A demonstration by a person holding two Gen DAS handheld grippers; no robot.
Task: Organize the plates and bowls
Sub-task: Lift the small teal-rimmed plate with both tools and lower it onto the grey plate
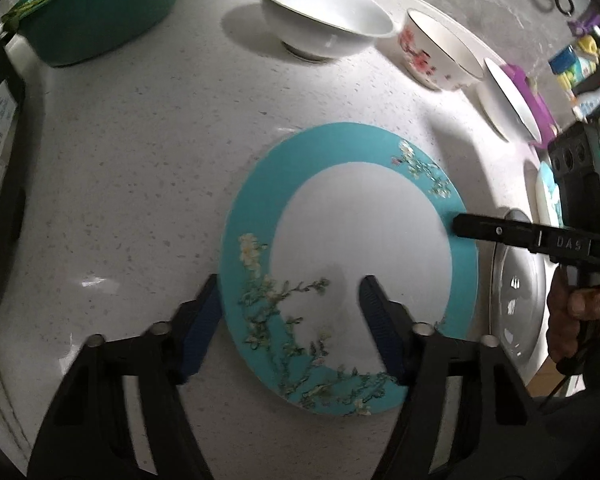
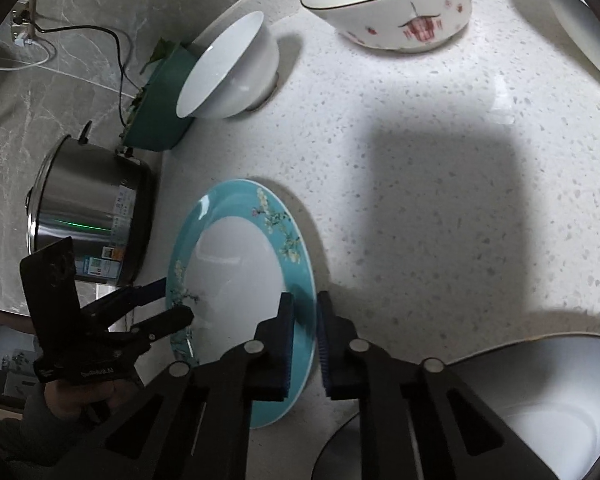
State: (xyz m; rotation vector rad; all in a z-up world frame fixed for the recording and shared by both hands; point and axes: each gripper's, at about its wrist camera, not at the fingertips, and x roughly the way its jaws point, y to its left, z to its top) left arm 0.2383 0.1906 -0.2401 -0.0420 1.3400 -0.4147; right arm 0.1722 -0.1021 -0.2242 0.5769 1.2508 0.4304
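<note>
A teal-rimmed plate with a white centre and flower sprigs (image 1: pixel 352 268) lies on the speckled white counter; it also shows in the right wrist view (image 2: pixel 240 276). My left gripper (image 1: pixel 290 292) is open, its fingers straddling the plate's near-left rim; it also shows in the right wrist view (image 2: pixel 168 300). My right gripper (image 2: pixel 305 320) is nearly closed around the plate's right rim, a finger on each side; one finger shows in the left wrist view (image 1: pixel 496 232). A plain white bowl (image 1: pixel 324 12) and a red-flowered bowl (image 1: pixel 440 48) stand at the back.
A green tub of vegetables (image 1: pixel 100 12) stands back left. A white dish (image 1: pixel 508 100) leans at back right. A steel pot (image 2: pixel 88 212) stands left of the plate. A white bowl (image 2: pixel 540 408) and a grey-white plate (image 1: pixel 520 288) lie right of the teal plate.
</note>
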